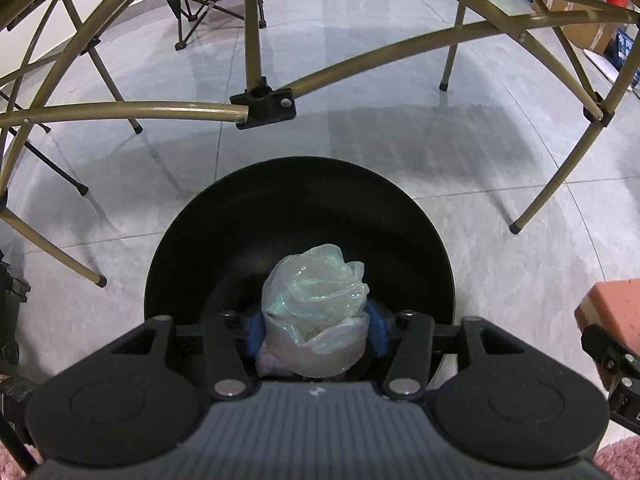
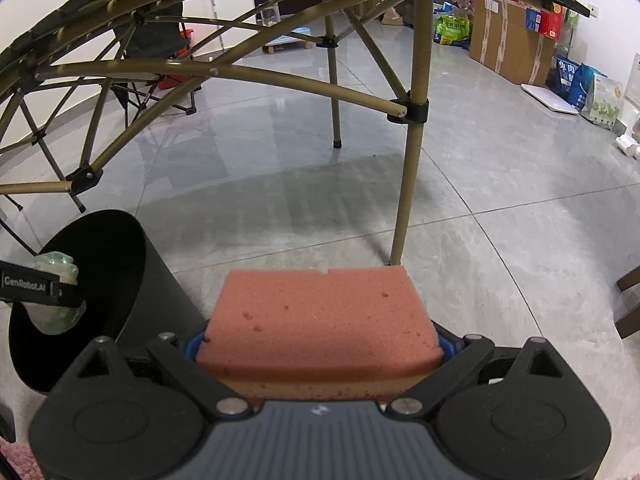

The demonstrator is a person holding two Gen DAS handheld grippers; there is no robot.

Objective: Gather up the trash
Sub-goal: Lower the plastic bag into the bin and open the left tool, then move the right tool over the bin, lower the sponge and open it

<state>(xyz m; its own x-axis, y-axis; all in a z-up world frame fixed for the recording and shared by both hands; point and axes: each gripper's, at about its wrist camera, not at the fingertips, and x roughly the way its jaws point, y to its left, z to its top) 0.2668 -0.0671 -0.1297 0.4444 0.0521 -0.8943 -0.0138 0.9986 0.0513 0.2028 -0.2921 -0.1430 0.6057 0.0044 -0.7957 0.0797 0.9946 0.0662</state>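
Note:
A crumpled wad of clear iridescent plastic sits between the blue pads of my left gripper, which touch it on both sides. It hangs over the mouth of a round black bin standing on the floor. My right gripper is shut on a pink sponge with a pale underside, held above the floor to the right of the bin. The right wrist view shows the left gripper's finger and the wad at the bin's opening. The sponge shows at the right edge of the left wrist view.
Gold tubular legs of a folding table span the space above and beyond the bin; one leg stands just ahead of the sponge. A folding chair, cardboard boxes and bags lie farther off on grey floor tiles. Pink rug at bottom.

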